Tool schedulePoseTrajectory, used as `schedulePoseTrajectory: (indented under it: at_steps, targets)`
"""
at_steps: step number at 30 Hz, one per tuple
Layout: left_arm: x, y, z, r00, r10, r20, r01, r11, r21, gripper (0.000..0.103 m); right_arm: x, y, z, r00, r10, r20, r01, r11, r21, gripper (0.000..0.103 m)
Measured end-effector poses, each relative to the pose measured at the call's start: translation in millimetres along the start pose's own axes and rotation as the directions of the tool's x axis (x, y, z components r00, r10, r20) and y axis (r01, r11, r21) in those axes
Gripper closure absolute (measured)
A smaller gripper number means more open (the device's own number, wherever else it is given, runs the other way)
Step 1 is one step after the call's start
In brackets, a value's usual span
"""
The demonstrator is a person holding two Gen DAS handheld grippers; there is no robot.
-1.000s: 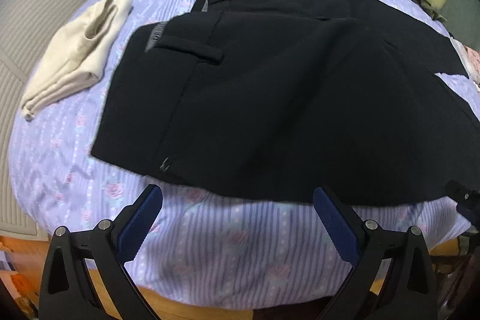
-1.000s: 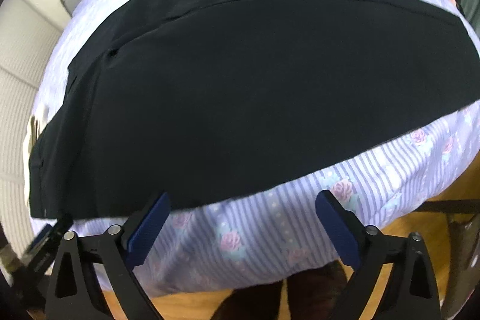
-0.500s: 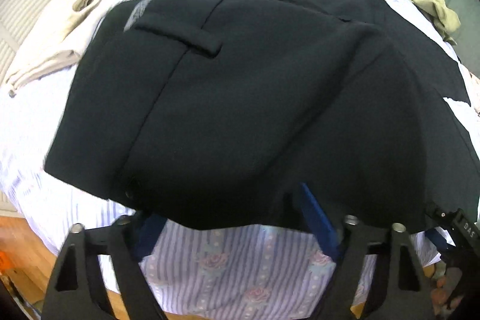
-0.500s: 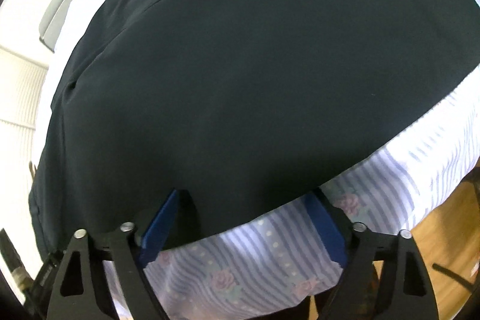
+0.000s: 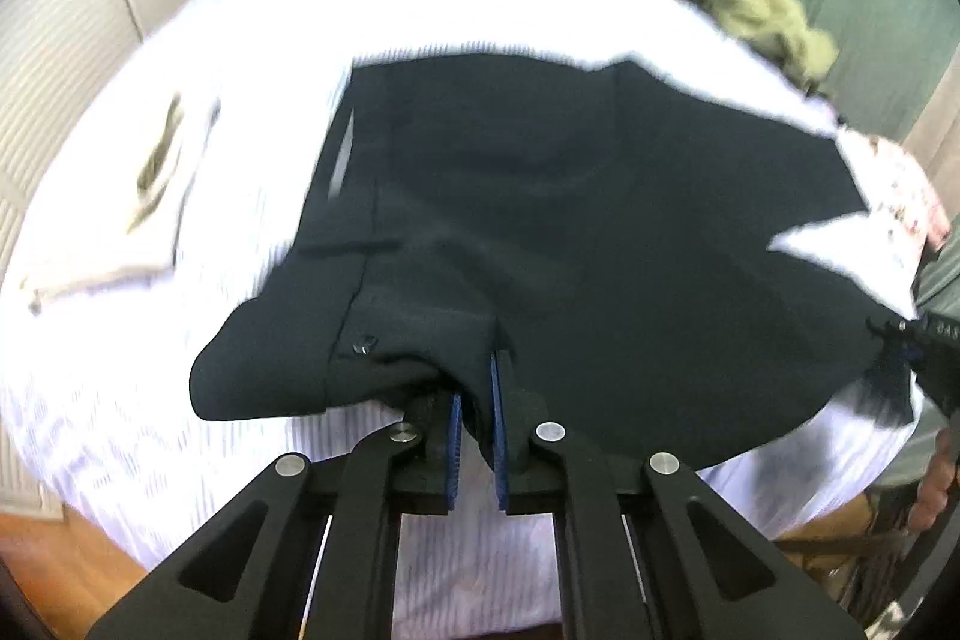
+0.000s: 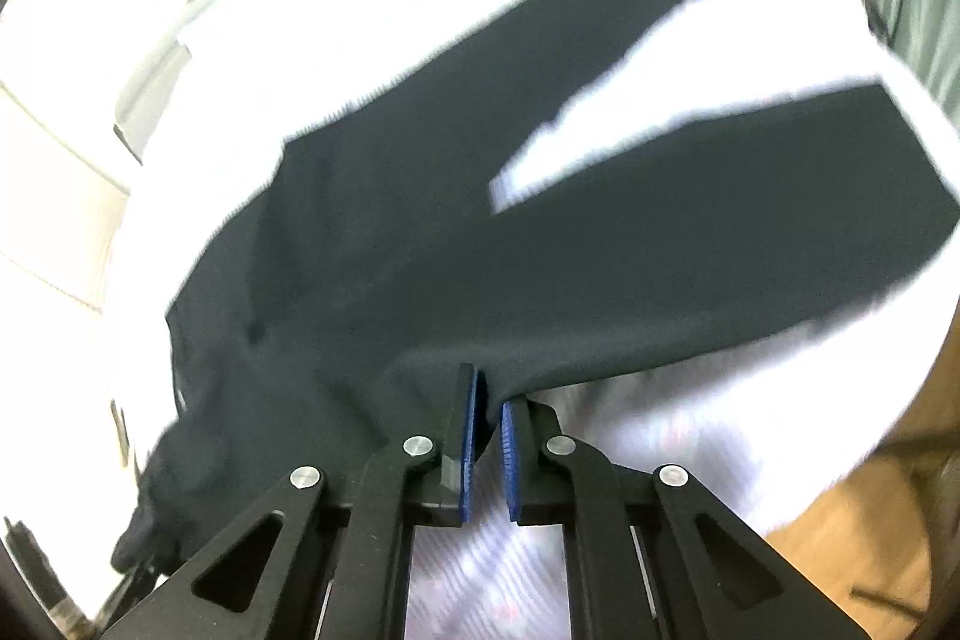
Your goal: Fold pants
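Both grippers were clamped on the black fabric pants (image 5: 570, 232): the left gripper (image 5: 475, 400) had its blue-padded fingers nearly closed on the near edge by the waistband button, and the right gripper (image 6: 487, 412) pinched the near edge farther along. Lifted at these edges, the pants otherwise lay spread across the pale striped bedsheet (image 5: 180, 430), legs splayed apart.

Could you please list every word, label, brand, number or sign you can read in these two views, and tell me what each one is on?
None can be read.
Right claw's body, at the right edge of the left wrist view: small pale marks, too small and blurred to read.
Black pants: a grey strip at the waistband, no legible text.
Striped bedsheet, olive garment: no lettering visible.
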State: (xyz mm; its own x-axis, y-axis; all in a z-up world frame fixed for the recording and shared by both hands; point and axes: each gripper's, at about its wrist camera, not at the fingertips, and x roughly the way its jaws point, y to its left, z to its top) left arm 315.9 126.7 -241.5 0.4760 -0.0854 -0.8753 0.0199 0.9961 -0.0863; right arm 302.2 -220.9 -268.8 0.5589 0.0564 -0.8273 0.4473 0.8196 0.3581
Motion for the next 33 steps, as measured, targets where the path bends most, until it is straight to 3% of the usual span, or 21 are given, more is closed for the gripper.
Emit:
schedulePoseTrajectory:
  at_steps: [5,11,14,19,29,32,33]
  targets:
    - [-15.8,-9.4,68.4,0.988,0.041,0.152,-0.046,0.999,0.029,0.093,-16.7,30.4,69.7,0.991,0.056,0.124,-0.049,0.997,-0.06,0.094]
    - [26.5,2.9,154.5,0.977,0.072,0.2,-0.074,0.997,0.003,0.093,38.3,101.2,146.6,0.984,0.092,0.156,-0.06,0.978,-0.2,0.095]
    - [65.4,8.9,193.1,0.982,0.089,0.165,-0.09,0.996,-0.001,0.093,84.0,135.8,174.4,0.988,0.082,0.127,-0.045,0.962,-0.269,0.095]
    - [129.5,6.5,231.7,0.991,0.114,0.074,-0.113,0.993,-0.014,0.093,148.6,151.3,198.8,0.997,0.053,0.054,-0.033,0.948,-0.317,0.095]
    - [233.9,30.2,262.7,0.986,0.145,-0.088,-0.149,0.988,-0.039,0.089,262.5,174.2,218.8,0.992,-0.057,-0.115,0.008,0.923,-0.385,0.095]
    - [250.0,32.5,270.3,0.981,0.155,-0.117,-0.161,0.986,-0.043,0.085,275.3,178.4,217.5,0.983,-0.089,-0.16,0.016,0.911,-0.413,0.088]
    - [253.2,31.7,271.8,0.978,0.169,-0.121,-0.174,0.984,-0.036,0.082,276.7,179.9,216.9,0.981,-0.086,-0.174,0.005,0.906,-0.422,0.077]
